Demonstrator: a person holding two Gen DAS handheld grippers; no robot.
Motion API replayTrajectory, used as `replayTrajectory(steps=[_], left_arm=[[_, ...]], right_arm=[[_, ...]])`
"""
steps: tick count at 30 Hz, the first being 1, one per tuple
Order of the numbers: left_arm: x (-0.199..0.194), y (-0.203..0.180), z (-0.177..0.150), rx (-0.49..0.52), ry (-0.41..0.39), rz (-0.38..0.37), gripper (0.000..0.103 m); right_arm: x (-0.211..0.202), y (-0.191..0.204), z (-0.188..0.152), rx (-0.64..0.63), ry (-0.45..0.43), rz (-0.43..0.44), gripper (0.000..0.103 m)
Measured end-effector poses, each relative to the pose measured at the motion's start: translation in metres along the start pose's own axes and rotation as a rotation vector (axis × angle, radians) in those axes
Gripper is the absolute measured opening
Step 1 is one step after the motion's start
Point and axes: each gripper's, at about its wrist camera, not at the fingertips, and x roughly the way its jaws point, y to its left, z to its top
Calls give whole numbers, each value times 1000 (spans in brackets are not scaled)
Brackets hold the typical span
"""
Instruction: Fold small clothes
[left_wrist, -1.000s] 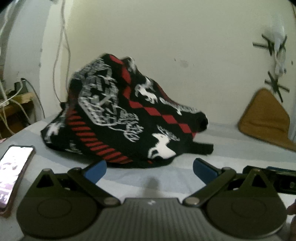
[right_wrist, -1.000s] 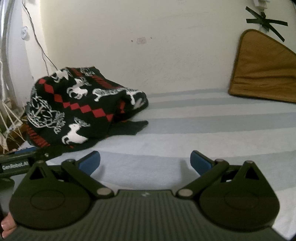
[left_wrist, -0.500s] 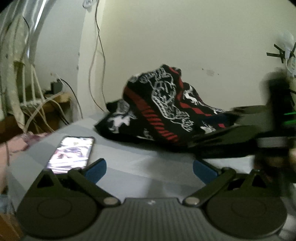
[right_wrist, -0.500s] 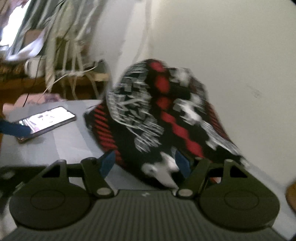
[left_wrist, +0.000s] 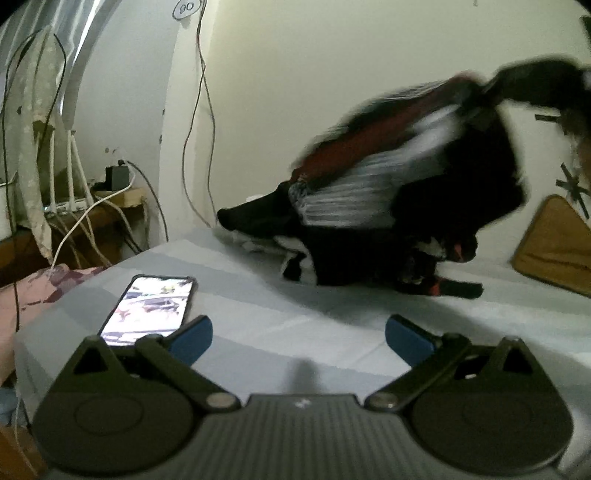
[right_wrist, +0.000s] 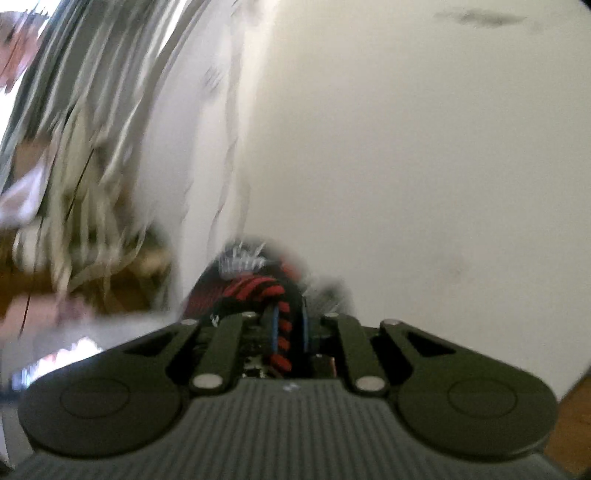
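A round tag (left_wrist: 184, 6) high on the wall reads "90" or "06"; the phone (left_wrist: 151, 310) screen is too blurred to read. The right gripper (right_wrist: 290, 328) has just been closing and now clamps the red-and-black hem of the sweater (left_wrist: 399, 206), one end raised off the bed (left_wrist: 295, 332), the rest still on it. The left gripper (left_wrist: 298, 334) hangs wide apart, holding nothing, near the phone

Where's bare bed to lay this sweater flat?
Bare striped sheet lies between the phone and the brown cushion, ahead of the open left claw. Crowded: the sweater heap beside the wall, cables at left.
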Motion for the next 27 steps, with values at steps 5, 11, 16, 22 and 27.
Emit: replayTrajectory(steps=[5,11,16,22,27], left_arm=[[-1,-10,1,31,-14,-14,103],[5,-24,13,37,-33,-43,103],[6,-43,17,51,-55,-85,103],[7,-56,11,71,-29,-114,103],[6,-62,14,75,-28,-152,103]], right_arm=[[-69,-79,57,103,-140,-131,13],[-140,-118,91,134,-250,-222,13],[-170,-121,119,102,-318,-205,9],[-183,-121,142,46,-425,-234,3],[-139,-144,107,-26,-228,-434,3]])
